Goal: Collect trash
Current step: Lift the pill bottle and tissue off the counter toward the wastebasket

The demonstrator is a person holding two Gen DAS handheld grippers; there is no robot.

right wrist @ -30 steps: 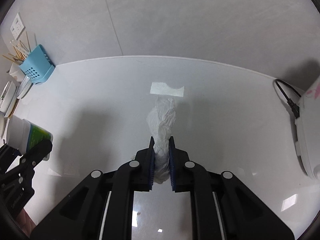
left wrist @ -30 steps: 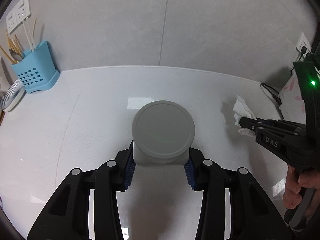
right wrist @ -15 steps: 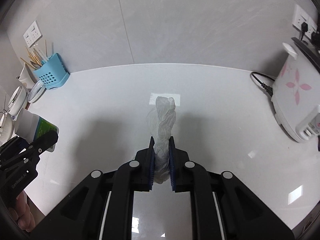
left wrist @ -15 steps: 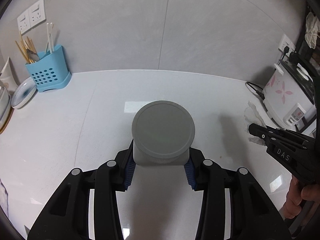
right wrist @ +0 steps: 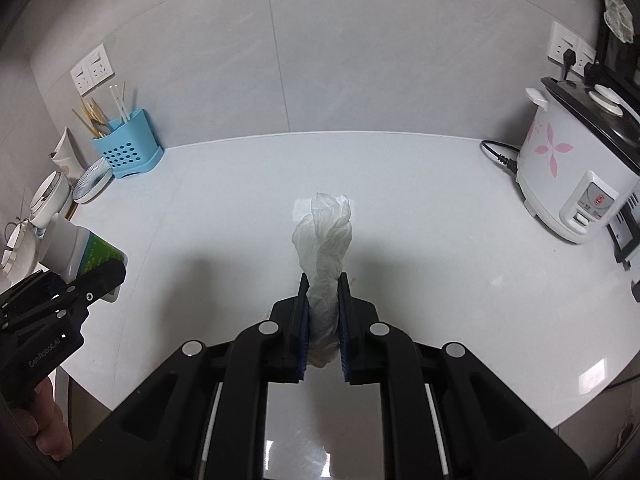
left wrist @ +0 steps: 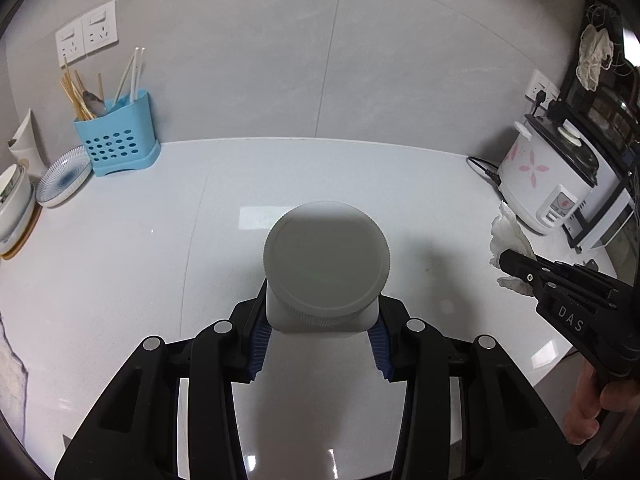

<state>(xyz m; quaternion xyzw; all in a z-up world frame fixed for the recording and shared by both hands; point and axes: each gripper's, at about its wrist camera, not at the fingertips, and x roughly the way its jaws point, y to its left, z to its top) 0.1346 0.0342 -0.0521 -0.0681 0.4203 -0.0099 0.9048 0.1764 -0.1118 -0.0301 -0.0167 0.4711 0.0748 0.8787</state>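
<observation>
My left gripper (left wrist: 320, 334) is shut on a white plastic bottle (left wrist: 326, 268) with a wide grey-white screw lid, held above the countertop. The same bottle (right wrist: 82, 250), showing a green label, appears at the left edge of the right wrist view with the left gripper (right wrist: 96, 280) around it. My right gripper (right wrist: 323, 320) is shut on a crumpled white tissue (right wrist: 325, 240) that sticks up between its blue pads. In the left wrist view that tissue (left wrist: 508, 236) pokes out of the right gripper (left wrist: 516, 266) at the far right.
A white countertop (right wrist: 420, 200) runs to a grey tiled wall. A blue utensil holder (left wrist: 118, 140), a patterned plate (left wrist: 62, 178) and bowls (left wrist: 12, 200) stand at the back left. A flowered rice cooker (right wrist: 568, 172) with its cord (right wrist: 500, 156) stands at the right.
Both grippers have pulled back and risen from the countertop with their loads, so more of the counter, the rice cooker and the dishes show. Neither grip has changed.
</observation>
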